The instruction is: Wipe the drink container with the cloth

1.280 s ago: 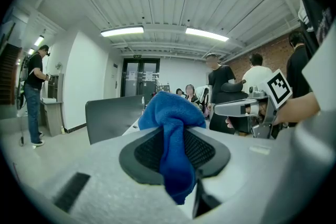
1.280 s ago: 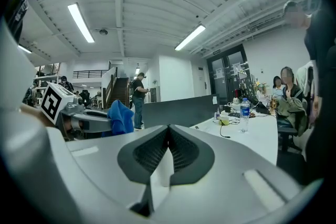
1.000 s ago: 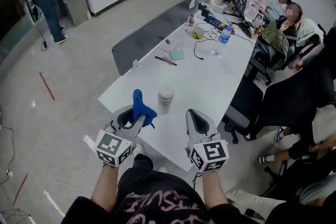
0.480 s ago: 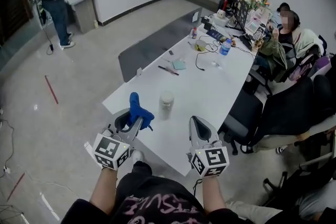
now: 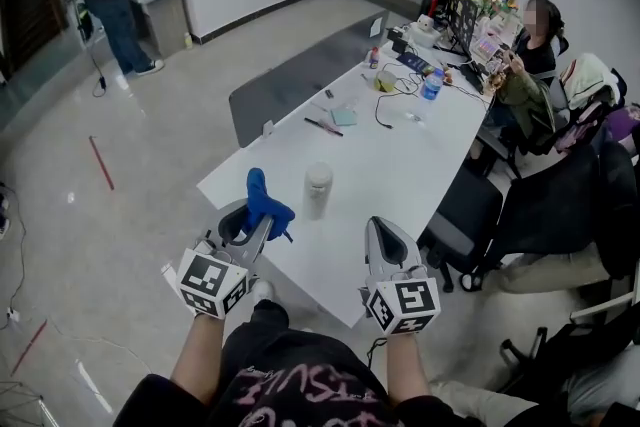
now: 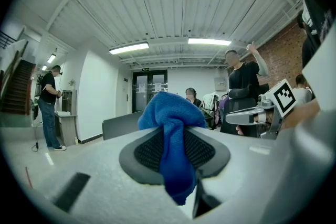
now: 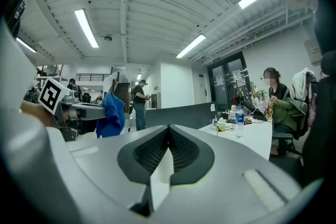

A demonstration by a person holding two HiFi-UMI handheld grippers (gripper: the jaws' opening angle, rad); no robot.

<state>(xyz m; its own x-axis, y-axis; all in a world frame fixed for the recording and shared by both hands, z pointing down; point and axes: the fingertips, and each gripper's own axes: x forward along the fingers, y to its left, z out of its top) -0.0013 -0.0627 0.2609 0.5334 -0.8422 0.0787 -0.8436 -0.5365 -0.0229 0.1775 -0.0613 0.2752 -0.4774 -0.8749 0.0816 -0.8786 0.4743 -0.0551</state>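
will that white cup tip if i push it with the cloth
Probably, if pushed near the top: the cup stands tall and narrow on the table. It looks like light plastic, so it may slide too. The cloth droops limply, so expect soft, uneven contact.

**Black shirt, grey claws**

The person wears a black shirt printed with pink lettering. The left claw and right claw are pale grey moulded shells with black ribbed pads. Each ends in a cube of black-and-white square markers
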